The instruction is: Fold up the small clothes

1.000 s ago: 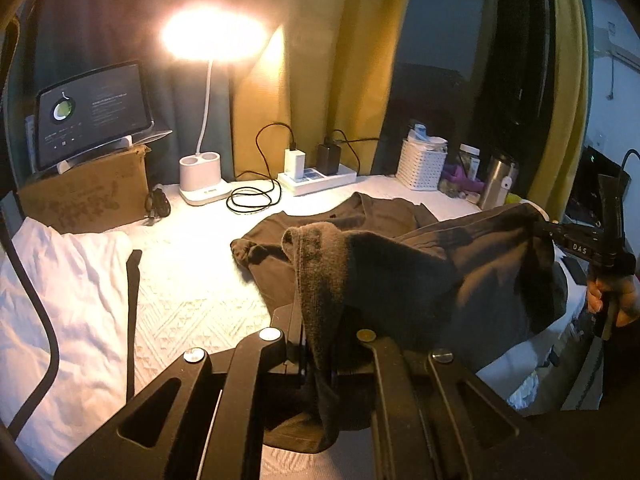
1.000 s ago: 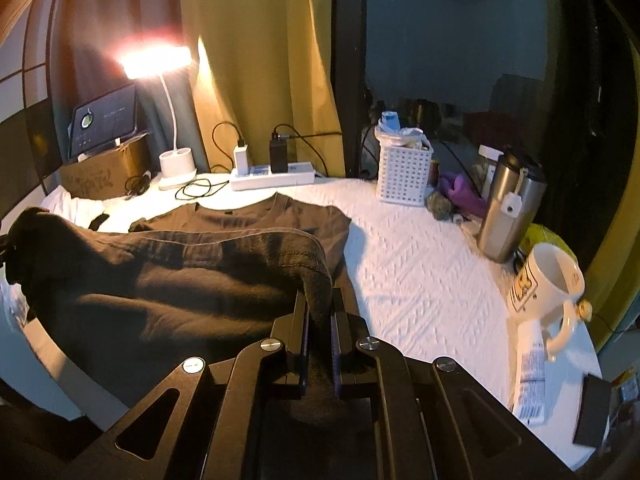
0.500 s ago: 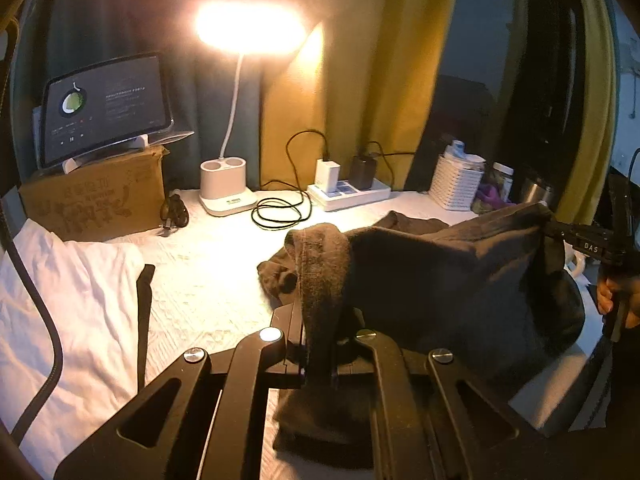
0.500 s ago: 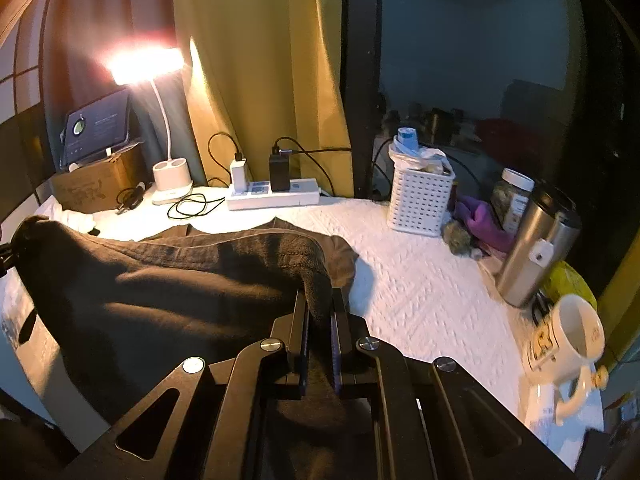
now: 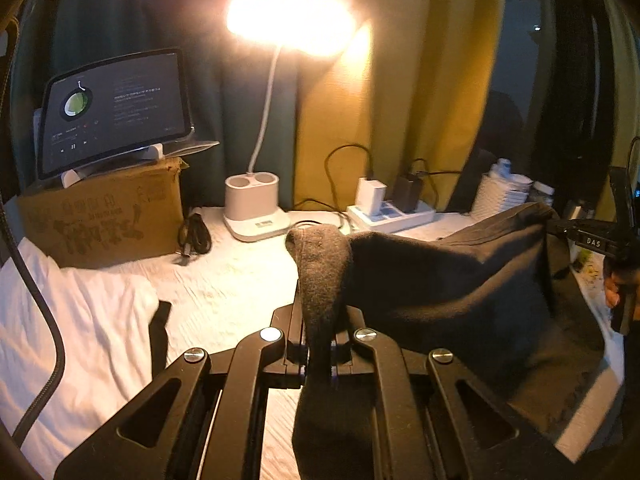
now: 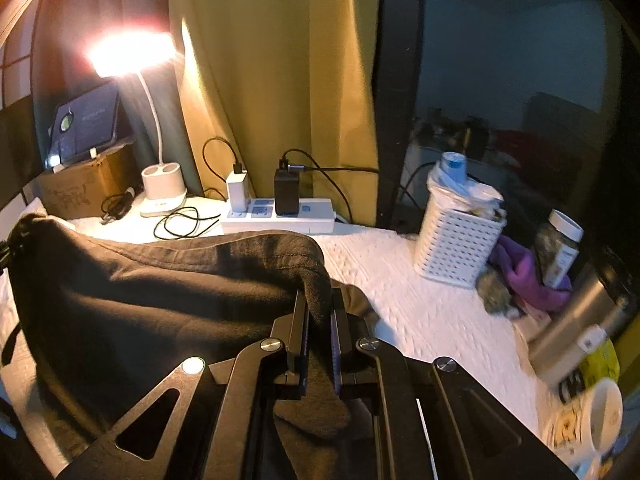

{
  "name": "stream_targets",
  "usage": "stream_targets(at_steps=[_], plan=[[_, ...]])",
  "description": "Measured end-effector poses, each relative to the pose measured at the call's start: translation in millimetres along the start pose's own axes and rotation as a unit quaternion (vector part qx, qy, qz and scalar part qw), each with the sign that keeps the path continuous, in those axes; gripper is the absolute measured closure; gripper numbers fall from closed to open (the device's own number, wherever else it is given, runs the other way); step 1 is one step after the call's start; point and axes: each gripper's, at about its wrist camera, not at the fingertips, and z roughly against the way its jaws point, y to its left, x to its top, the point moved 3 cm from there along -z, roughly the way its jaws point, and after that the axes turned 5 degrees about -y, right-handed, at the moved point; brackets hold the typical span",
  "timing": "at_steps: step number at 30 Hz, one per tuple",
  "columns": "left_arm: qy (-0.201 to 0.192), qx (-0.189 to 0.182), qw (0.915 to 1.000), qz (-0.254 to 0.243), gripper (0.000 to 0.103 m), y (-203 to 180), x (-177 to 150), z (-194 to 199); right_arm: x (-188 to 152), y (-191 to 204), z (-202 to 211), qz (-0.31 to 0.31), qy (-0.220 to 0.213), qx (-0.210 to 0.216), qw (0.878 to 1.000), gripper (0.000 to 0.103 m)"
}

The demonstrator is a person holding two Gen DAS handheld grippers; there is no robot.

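Note:
A dark brown garment [image 5: 448,280] hangs stretched between my two grippers above the white quilted surface [image 5: 232,280]. My left gripper [image 5: 320,344] is shut on one corner of the cloth, which bunches up over its fingers. My right gripper [image 6: 318,320] is shut on the other corner of the garment [image 6: 160,292], with the hem draped over its left finger. In the left wrist view the right gripper [image 5: 560,226] shows at the far right edge, a person's hand [image 5: 614,284] behind it. The lower part of the garment sags toward the surface.
A lit desk lamp [image 5: 256,208], a power strip with chargers [image 6: 280,216] and loose cables stand at the back. A tablet [image 5: 112,108] sits on a cardboard box. White cloth [image 5: 60,320] lies left. A white basket [image 6: 456,240], jar, steel tumbler [image 6: 576,332] and mug [image 6: 596,420] crowd the right.
Both grippers have carried the garment's held edge toward the back of the surface. The lamp, power strip and basket loom closer, and the flat part of the shirt is now covered.

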Motion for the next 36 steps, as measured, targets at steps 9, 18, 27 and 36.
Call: stream_targets(at_steps=[9, 18, 27, 36], plan=[[0.034, 0.028, 0.999, 0.005, 0.097, 19, -11, -57, -7, -3, -69, 0.006, 0.042, 0.002, 0.999, 0.095], [0.149, 0.048, 0.9869, 0.04, 0.097, 41, -55, -96, -34, -5, -115, 0.014, 0.103, -0.012, 0.995, 0.094], [0.165, 0.053, 0.9835, 0.053, 0.097, 45, -66, -82, -47, -1, -115, 0.022, 0.128, -0.023, 0.991, 0.094], [0.155, 0.073, 0.9845, 0.036, 0.096, 44, -54, -72, -50, -47, -65, -0.032, 0.091, -0.055, 0.994, 0.026]])
